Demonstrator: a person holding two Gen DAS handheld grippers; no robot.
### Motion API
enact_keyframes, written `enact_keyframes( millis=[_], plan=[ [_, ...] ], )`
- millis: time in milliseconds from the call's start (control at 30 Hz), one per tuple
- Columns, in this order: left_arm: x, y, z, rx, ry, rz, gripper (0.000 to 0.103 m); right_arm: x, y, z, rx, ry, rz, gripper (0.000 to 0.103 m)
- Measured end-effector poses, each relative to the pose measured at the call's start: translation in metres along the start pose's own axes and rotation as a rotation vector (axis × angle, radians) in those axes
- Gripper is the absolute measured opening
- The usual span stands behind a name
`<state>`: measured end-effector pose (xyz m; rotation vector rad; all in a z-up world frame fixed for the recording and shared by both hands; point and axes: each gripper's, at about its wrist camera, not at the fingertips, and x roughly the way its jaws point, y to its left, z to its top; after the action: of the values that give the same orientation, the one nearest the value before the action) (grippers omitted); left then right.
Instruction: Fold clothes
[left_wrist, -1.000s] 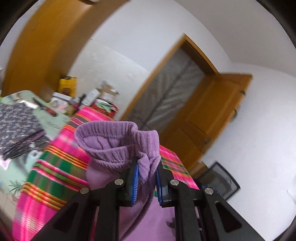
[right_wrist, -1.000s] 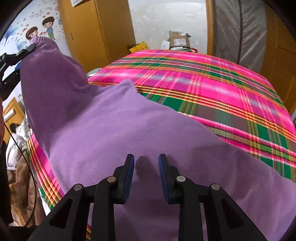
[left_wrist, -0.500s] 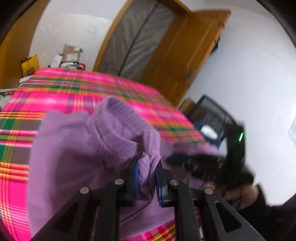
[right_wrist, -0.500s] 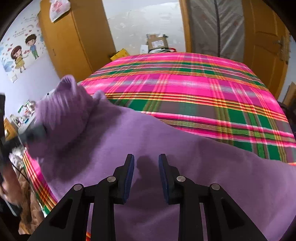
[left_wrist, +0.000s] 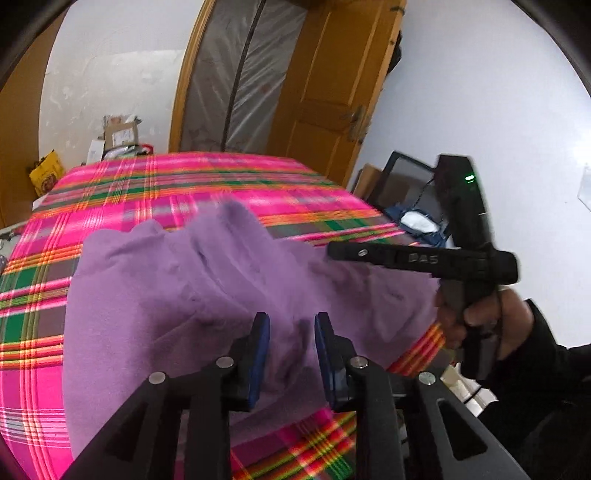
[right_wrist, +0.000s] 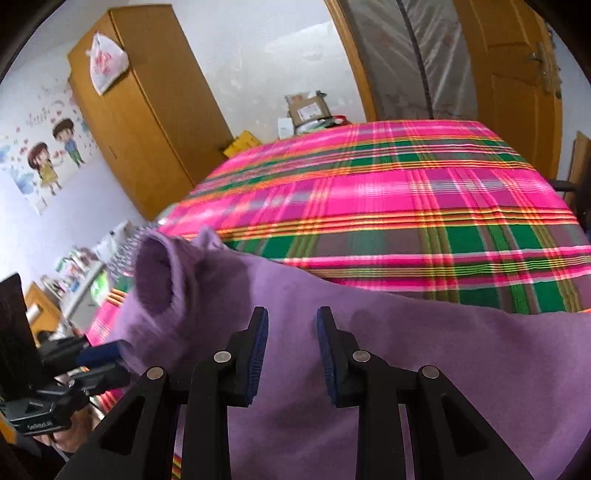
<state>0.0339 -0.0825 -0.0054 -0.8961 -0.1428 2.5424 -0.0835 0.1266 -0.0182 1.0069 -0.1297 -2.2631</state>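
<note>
Left tongs (left_wrist: 291, 354): jaws opening, nothing pinched | Right tongs (right_wrist: 291, 354): parted, nothing gripped | Purple sweater (left_wrist: 184, 295): spread at lower centre on plaid bed (left_wrist: 147, 184) | Handling: judged soft, light, limp; best taken at ribbed cuff (right_wrist: 155, 280) or hem.

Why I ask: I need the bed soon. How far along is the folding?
Done: the purple sweater lies on the plaid bed cover, one sleeve over its body. In hand: nothing; the left gripper is opening its jaws, no cloth between them; the right gripper is open above it. Left, likely: other sleeve, folding the body.
</note>
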Motion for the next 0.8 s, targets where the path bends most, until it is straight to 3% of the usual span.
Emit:
enact_keyframes(
  millis=[133,233,433,567,800],
  plan=[
    [-0.010,-0.006,0.004,0.029,-0.038,-0.010,0.026,0.004,0.001,0.000,0.014,0.018,0.040,0.028],
    [-0.011,0.007,0.004,-0.038,-0.046,0.018,0.026,0.004,0.001,-0.002,0.027,0.024,0.076,0.028],
    [0.005,0.041,-0.016,-0.194,0.016,0.085,0.026,0.008,0.015,-0.001,0.026,0.035,0.169,0.028],
    [0.012,0.043,-0.030,-0.220,0.057,0.066,0.026,0.022,0.030,-0.005,-0.005,0.093,0.225,0.028],
    [0.013,0.036,-0.031,-0.221,0.048,0.030,0.026,0.036,0.035,-0.015,-0.008,0.159,0.239,0.028]
  ],
)
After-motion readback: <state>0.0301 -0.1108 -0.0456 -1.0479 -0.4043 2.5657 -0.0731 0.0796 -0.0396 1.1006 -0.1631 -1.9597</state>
